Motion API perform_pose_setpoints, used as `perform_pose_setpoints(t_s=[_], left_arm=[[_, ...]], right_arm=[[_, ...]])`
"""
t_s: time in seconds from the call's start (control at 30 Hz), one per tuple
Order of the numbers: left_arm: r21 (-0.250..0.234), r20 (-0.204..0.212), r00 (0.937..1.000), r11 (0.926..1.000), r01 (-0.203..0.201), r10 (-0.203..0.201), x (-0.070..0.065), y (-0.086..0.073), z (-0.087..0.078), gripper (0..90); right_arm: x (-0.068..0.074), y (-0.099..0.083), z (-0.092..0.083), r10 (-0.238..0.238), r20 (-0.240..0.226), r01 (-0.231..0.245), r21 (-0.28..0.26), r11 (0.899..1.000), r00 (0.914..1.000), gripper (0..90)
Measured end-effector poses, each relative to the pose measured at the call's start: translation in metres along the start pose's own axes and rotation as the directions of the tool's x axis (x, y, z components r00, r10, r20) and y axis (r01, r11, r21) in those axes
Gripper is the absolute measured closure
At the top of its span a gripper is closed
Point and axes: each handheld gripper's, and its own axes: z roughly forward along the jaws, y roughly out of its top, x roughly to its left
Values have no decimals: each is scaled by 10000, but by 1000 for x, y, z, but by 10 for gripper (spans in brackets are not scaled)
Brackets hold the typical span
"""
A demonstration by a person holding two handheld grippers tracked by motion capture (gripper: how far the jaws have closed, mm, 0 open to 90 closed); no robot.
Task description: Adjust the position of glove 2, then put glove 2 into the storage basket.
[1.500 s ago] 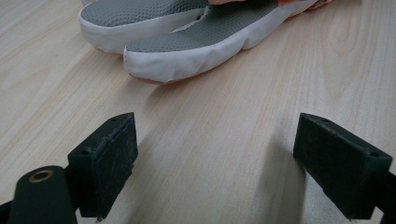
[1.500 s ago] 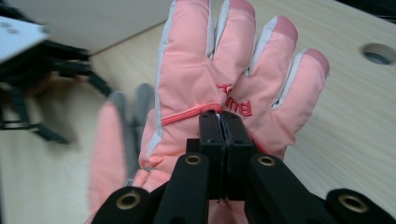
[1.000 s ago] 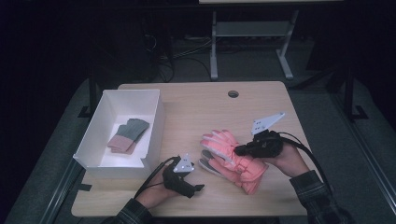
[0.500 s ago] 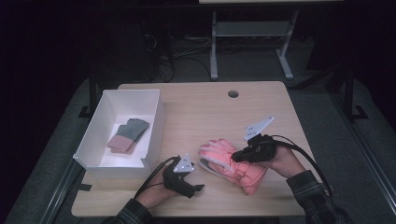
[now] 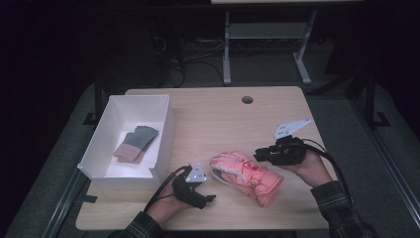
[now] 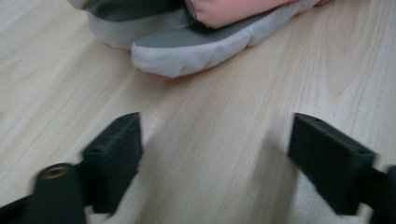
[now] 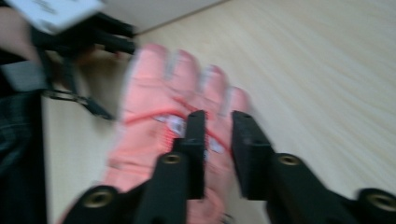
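So the big change: the pink glove (image 5: 246,175) has slid toward the person's edge of the worktop (image 5: 208,119), compared with a second ago. It now lies flat near the front edge, a bit right of middle, fingers pointing at the white box (image 5: 166,134) on the left side. The right tool (image 5: 257,155) hangs over the glove's cuff end with its jaws nearly pressed together; in the right gripper view they look to have nothing between them, though it's blurry. Probably it just dragged or let go of the glove. The left tool (image 5: 210,198) sits at the front edge just beside the glove's fingertips, jaws spread with bare wood between them, and they've just been closing in a little. Looks like it's lining up for a grab.

Count, big to small: one worktop, one box, two tools, one pink glove outside, and one green-and-pink folded thing (image 5: 134,144) inside the box, likely gloves or socks, hard to tell.
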Motion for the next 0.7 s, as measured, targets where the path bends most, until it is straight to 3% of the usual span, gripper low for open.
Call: perform_pose_setpoints(t_s=[0.1,0.27,0.4,0.5,0.7], left_arm=[[-236,299,9992,9994,258,-251,-5,5,-4,508],[147,917,9944,9986,505,-517,-12,14,2,896],[142,1160,9909,9977,668,-680,-20,24,13,898],[116,1092,9913,9972,732,-741,-24,33,24,898],[227,745,9922,9949,986,-1000,-11,41,37,897]], right_arm=[[-12,-14,0,198,529,-207,166,9996,9984,898],[-23,-33,5,355,834,-402,550,9977,9959,899],[-25,-50,9,441,883,-517,857,9950,9951,899],[-22,-63,18,471,868,-589,1393,9885,9951,899],[-13,-74,32,450,351,-511,2009,9783,9984,899]])
